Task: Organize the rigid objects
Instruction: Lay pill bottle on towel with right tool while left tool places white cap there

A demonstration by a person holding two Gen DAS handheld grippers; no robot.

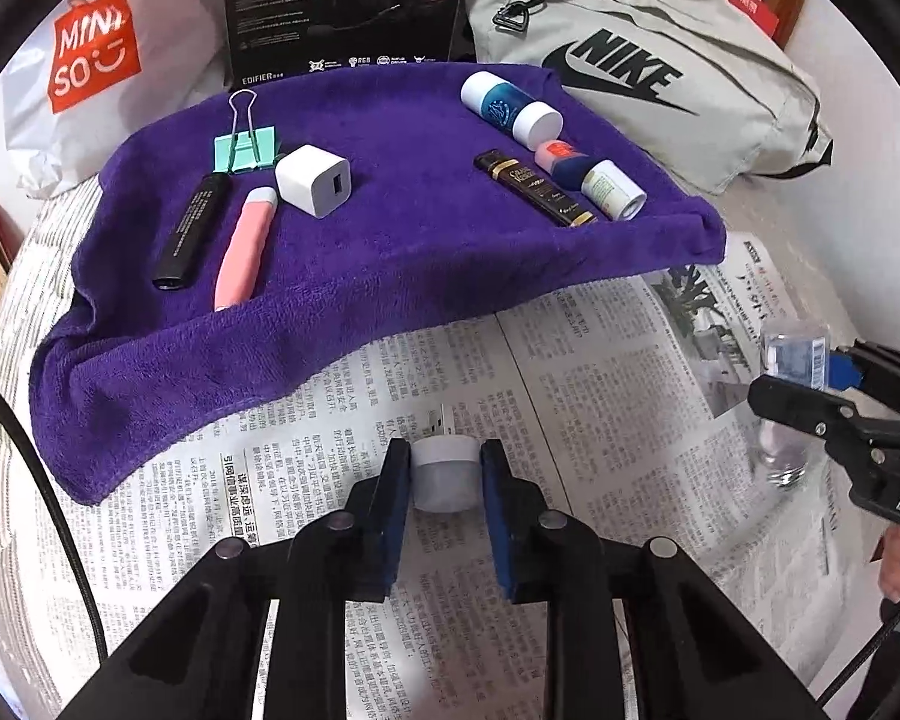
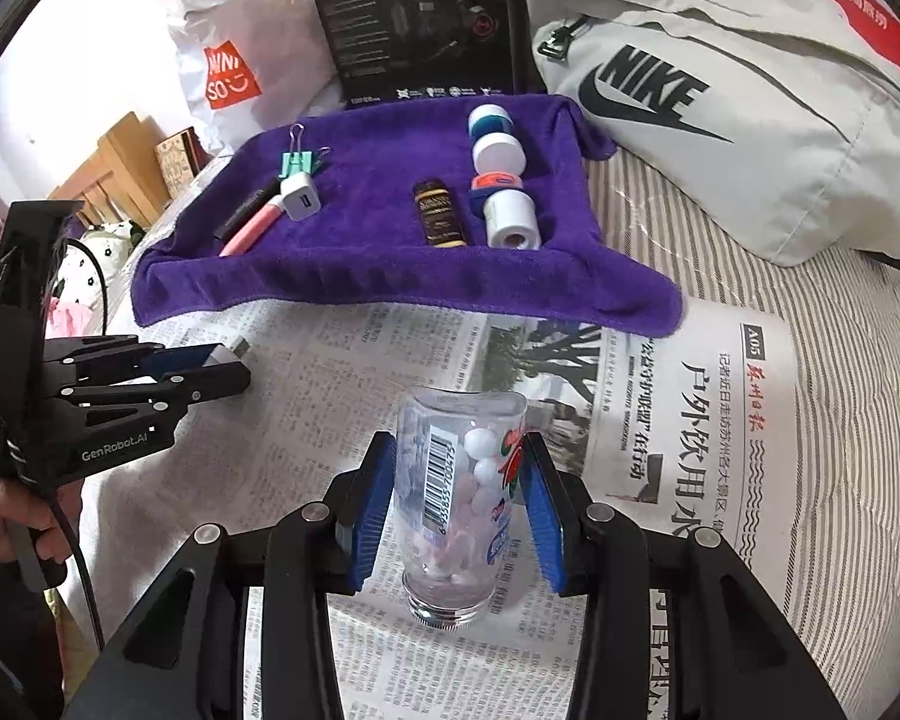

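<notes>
Currently: left gripper point(image 1: 444, 474) clamped on small white jar point(image 1: 444, 477), just short of purple towel's point(image 1: 390, 276) near edge. Right gripper point(image 2: 459, 498) pinches clear candy bottle point(image 2: 459, 492) at mid-body, nearby. Both likely light, rigid, slick; grip the straight sides.

"NIKE" on grey bag point(image 1: 660, 90), "MINISO" on white bag point(image 1: 84, 60), "EDIFIER" on black box point(image 1: 348, 6)

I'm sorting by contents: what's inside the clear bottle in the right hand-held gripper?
The clear bottle holds small round candies or tablets, white and pinkish, piled toward its lower end. Its labels and barcode cover part of the inside, so the amount cannot be judged.
</notes>
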